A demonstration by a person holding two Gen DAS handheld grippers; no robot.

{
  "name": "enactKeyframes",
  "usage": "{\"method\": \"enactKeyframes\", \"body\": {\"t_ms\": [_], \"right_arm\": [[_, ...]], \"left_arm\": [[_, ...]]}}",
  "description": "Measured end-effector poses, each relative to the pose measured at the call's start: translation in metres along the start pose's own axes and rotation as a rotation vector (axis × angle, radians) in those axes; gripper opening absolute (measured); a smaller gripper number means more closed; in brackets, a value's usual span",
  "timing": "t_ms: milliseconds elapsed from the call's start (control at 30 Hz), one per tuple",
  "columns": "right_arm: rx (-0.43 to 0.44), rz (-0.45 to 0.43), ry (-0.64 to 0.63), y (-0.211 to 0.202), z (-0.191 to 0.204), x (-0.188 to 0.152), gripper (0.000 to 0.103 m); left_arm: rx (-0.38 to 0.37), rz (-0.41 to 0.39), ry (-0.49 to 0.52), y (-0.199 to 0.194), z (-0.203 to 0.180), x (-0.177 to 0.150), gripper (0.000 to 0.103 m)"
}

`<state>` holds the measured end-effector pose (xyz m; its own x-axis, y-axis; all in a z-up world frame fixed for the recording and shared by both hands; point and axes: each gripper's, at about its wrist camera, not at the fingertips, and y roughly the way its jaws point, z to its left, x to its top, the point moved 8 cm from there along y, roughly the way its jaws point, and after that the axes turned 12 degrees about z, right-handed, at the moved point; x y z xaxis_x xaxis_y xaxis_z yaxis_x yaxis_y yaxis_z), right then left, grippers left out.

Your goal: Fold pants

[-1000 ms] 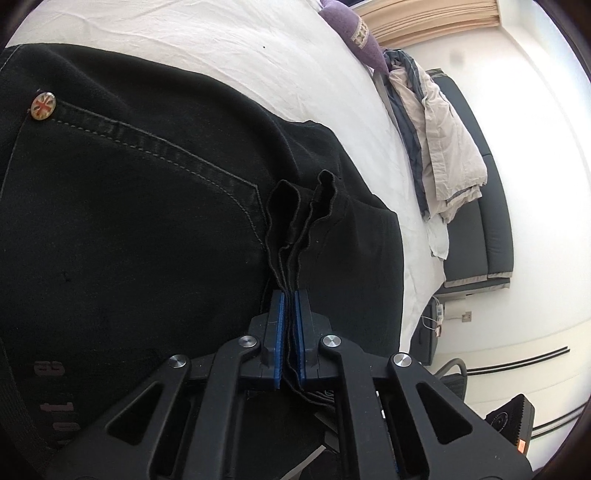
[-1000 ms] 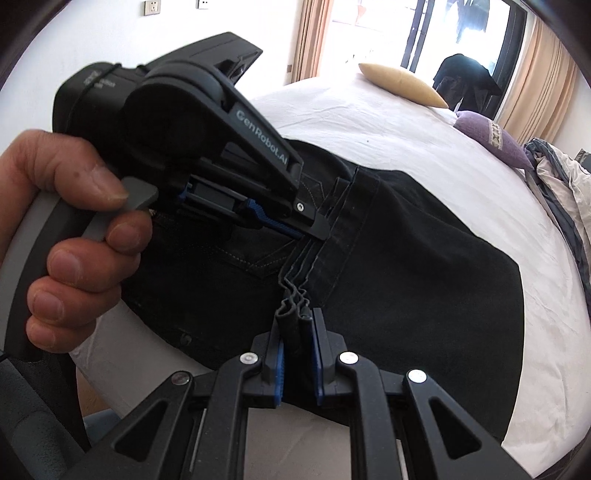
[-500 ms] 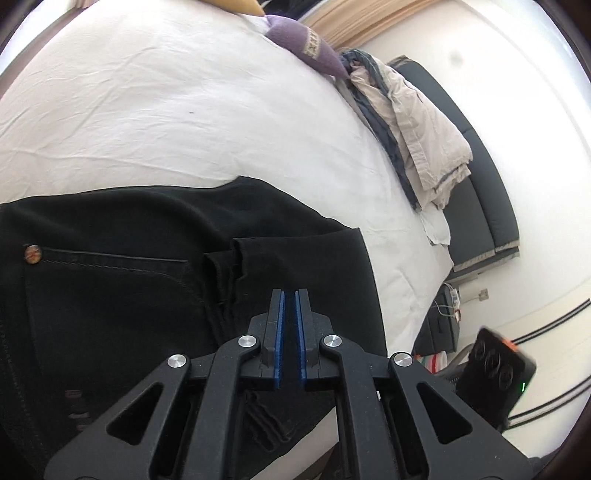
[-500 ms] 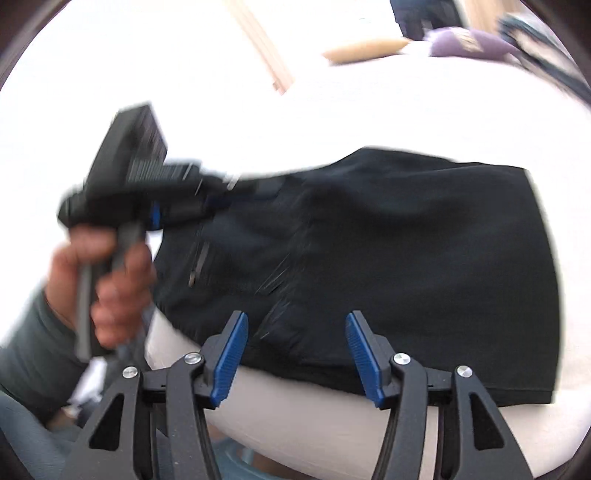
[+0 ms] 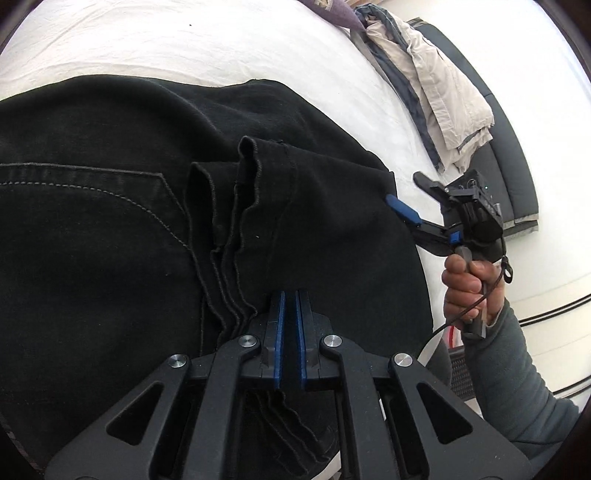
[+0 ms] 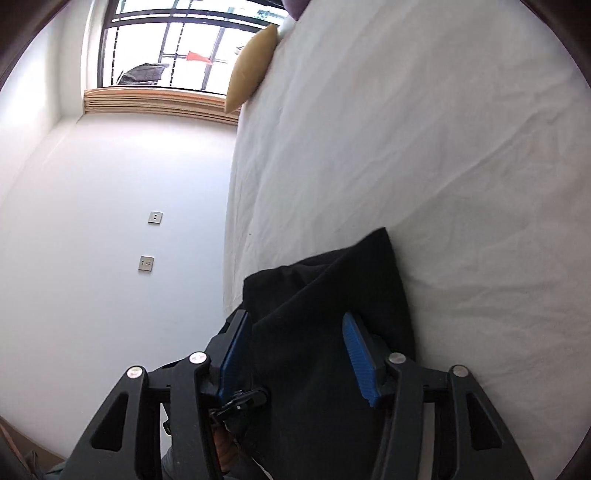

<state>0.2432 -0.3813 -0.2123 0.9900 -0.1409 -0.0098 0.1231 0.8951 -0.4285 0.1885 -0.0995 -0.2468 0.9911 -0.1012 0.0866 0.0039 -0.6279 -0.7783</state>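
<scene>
The black pants (image 5: 129, 221) lie folded on the white bed (image 5: 184, 44), hems stacked over the pocket side. My left gripper (image 5: 290, 299) is shut with nothing between its pads, just above the pants beside the stacked hems (image 5: 236, 206). My right gripper (image 6: 295, 332) is open, its blue pads on either side of the pants' folded edge (image 6: 332, 288) at the bed's side. In the left wrist view the right gripper (image 5: 417, 206) reaches the pants' right edge, held by a hand.
A pile of clothes (image 5: 436, 85) lies on a dark sofa (image 5: 517, 166) beyond the bed. A purple pillow (image 5: 332, 11) and a tan pillow (image 6: 251, 66) lie at the bed's far end. A white wall with sockets (image 6: 146, 264) is beside the bed.
Both grippers have let go of the bunched hems. The left one stays shut above the pants. The right one opened and swung round to the pants' side edge.
</scene>
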Motion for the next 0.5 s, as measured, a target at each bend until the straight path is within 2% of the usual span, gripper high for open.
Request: {"method": "enactKeyframes", "body": {"t_ms": [100, 167, 233, 367, 500], "right_arm": [[0.000, 0.055, -0.052, 0.006, 0.007, -0.030, 0.048], [-0.019, 0.110, -0.080, 0.013, 0.010, -0.066, 0.053], [-0.047, 0.143, -0.072, 0.016, 0.007, -0.108, 0.053], [-0.029, 0.146, -0.032, 0.004, 0.015, -0.160, 0.054], [-0.031, 0.103, -0.095, -0.004, 0.048, -0.193, 0.057]], "left_arm": [[-0.001, -0.011, 0.002, 0.004, 0.000, 0.000, 0.005], [-0.006, -0.021, 0.007, 0.005, 0.000, -0.001, 0.005], [-0.021, -0.025, 0.001, 0.004, 0.001, -0.003, 0.005], [-0.002, -0.041, -0.005, -0.008, 0.004, -0.010, 0.005], [0.025, -0.114, -0.018, -0.056, 0.012, -0.034, 0.005]]}}
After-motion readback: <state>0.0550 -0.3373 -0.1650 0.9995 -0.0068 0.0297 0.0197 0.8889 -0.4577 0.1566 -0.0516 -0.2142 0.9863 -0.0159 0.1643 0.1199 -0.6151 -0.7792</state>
